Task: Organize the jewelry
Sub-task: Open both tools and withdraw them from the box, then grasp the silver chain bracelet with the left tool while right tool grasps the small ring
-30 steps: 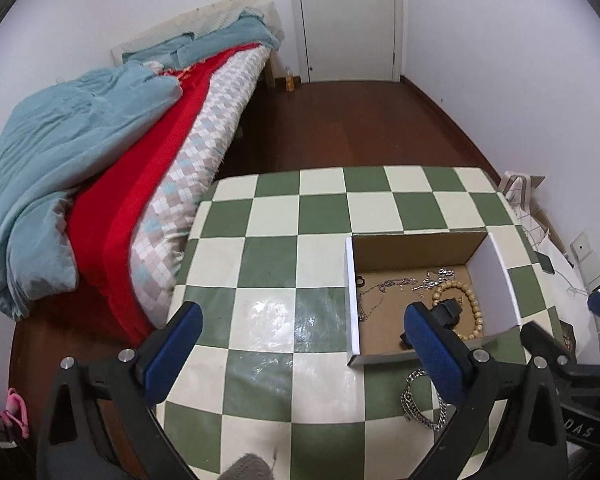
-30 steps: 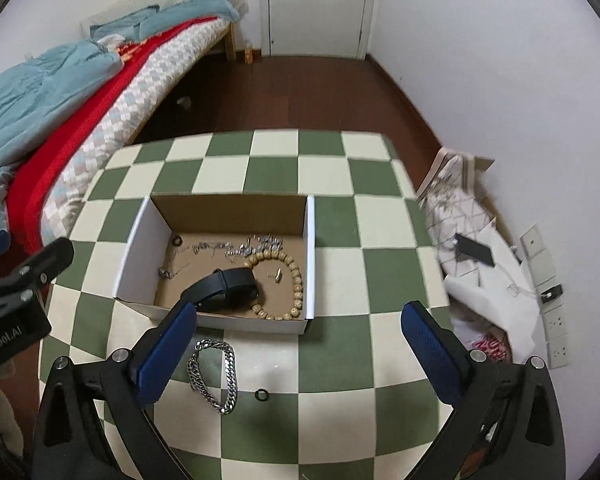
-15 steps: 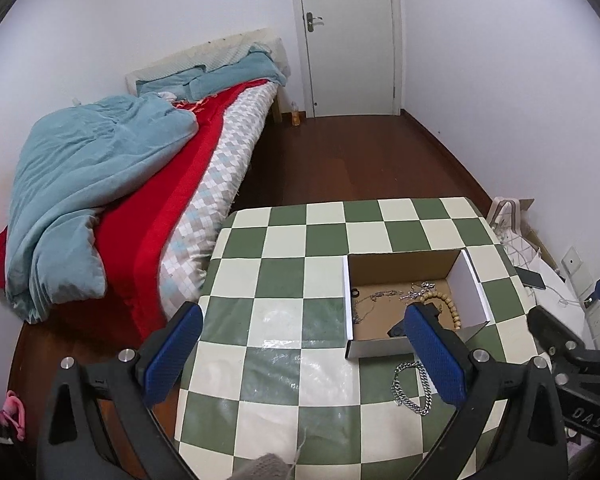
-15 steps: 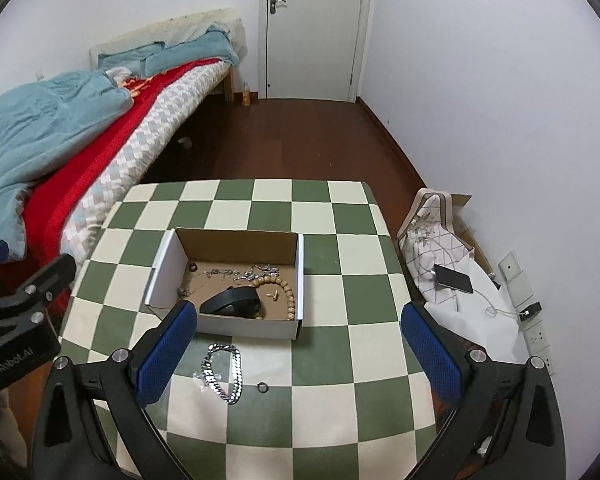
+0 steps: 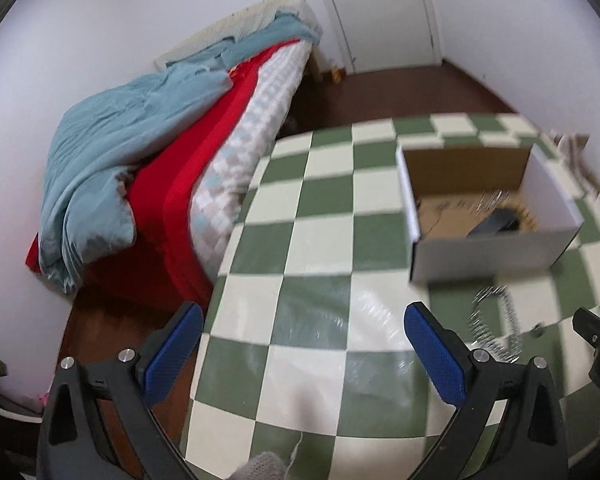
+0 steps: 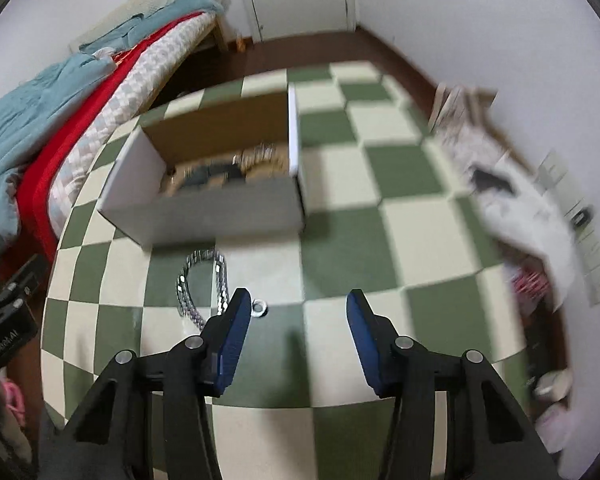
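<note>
An open cardboard box (image 6: pixel 224 208) (image 5: pixel 492 246) sits on the green-and-cream checkered table (image 6: pixel 340 240) and holds a wooden bead bracelet, thin chains and a black band, all blurred. In front of the box lies a silver chain bracelet (image 6: pixel 202 280) (image 5: pixel 496 320), and a small ring (image 6: pixel 259 307) (image 5: pixel 539 330) lies beside it. My right gripper (image 6: pixel 296 320) is low over the table, open but narrowed, with its left fingertip just beside the ring and nothing between the fingers. My left gripper (image 5: pixel 300 344) is wide open and empty over the table's left part.
A bed (image 5: pixel 172 152) with a teal duvet and red blanket touches the table's left edge. A white bag and papers (image 6: pixel 516 196) lie on the floor to the right, near wall sockets. A closed door (image 5: pixel 380 12) stands at the far end.
Both grippers have dropped toward the table and moved closer to the box. The right gripper's fingers have narrowed and now sit next to the ring. The jewelry has not moved.
</note>
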Available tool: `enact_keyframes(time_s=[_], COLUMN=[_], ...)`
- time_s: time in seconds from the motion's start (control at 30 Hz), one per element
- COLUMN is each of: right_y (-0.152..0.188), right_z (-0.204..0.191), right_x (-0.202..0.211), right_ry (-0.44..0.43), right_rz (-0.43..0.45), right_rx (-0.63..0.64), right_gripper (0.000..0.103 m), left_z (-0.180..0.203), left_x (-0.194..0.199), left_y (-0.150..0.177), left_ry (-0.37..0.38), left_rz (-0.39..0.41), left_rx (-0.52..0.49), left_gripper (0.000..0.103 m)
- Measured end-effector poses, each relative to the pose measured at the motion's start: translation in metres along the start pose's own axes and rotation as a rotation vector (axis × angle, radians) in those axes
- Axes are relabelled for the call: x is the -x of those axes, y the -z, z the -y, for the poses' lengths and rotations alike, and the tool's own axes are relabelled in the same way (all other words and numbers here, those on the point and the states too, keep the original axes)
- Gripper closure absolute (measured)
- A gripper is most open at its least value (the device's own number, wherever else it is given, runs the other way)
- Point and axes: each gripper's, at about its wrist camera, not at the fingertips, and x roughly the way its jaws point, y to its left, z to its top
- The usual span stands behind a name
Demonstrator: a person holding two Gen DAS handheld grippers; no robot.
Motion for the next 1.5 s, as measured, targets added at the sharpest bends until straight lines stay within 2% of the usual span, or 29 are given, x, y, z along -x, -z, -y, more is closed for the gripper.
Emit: enact_keyframes(time_s=[0.13,0.23,0.33,0.37,0.4,0.53,0.77,0.8,0.83,0.87,0.9,0.93,0.97,1.0,1.1,1.3,1.5], right_y=[0.009,0.015,0.020,0.021,0.023,0.026,0.028,0.028,0.028,0.030,0.030,0.030,0.030,0.031,0.030,0.031,0.026], right_z=[-0.006,-0.018,-0.032,-0.033,-0.032,-0.016,0.032,0.037,0.041,0.043,0.044,0.045,0.045,0.046,0.046,0.040,0.026], right_x=[-0.027,-0.042,-0.045,-0.044,-0.044,-0.038,-0.023,-0.023,-0.022,-0.021,-0.021,-0.021,-0.021,-0.021,-0.020,-0.012,0.003], right_ry=[-0.040,-0.027,0.051,0.061,0.070,0.076,0.085,0.088,0.090,0.092,0.095,0.096,0.097,0.097,0.090,0.066,0.023], right_rz=[-0.004,-0.019,0.013,0.019,0.024,0.031,0.031,0.031,0.029,0.027,0.025,0.024,0.023,0.023,0.026,0.042,0.069], right_rx=[0.002,0.044,0.125,0.132,0.136,0.086,-0.055,-0.061,-0.069,-0.074,-0.074,-0.074,-0.074,-0.076,-0.082,-0.082,-0.069], right_gripper=[0.051,0.052,0.070,0.086,0.090,0.090,0.090,0.090,0.090,0.090,0.090,0.090,0.090,0.090,0.090,0.090,0.090], left_z=[0.004,0.007,0.012,0.014,0.017,0.034,0.083,0.087,0.094,0.099,0.100,0.102,0.101,0.099,0.094,0.063,0.037], left_x=[-0.019,-0.026,-0.031,-0.031,-0.032,-0.034,-0.052,-0.053,-0.054,-0.055,-0.053,-0.052,-0.051,-0.050,-0.048,-0.048,-0.030], left_y=[0.010,0.012,0.011,0.010,0.009,0.006,0.007,0.007,0.007,0.007,0.007,0.008,0.010,0.012,0.017,0.029,0.032], left_ry=[-0.022,-0.023,-0.012,-0.006,0.009,0.087,0.236,0.245,0.253,0.267,0.288,0.325,0.395,0.408,0.414,0.419,0.426], left_rz=[-0.053,-0.074,-0.086,-0.089,-0.096,-0.125,-0.223,-0.221,-0.216,-0.216,-0.191,-0.174,-0.161,-0.148,-0.133,-0.164,-0.135], left_rx=[-0.006,-0.010,-0.012,-0.012,-0.010,-0.004,-0.032,-0.040,-0.055,-0.068,-0.062,-0.060,-0.050,-0.050,-0.086,-0.059,-0.033], left_gripper=[0.000,0.000,0.000,0.000,0.000,0.000,0.002,0.008,0.020,0.026,0.040,0.060,0.073,0.088,0.097,0.098,0.099])
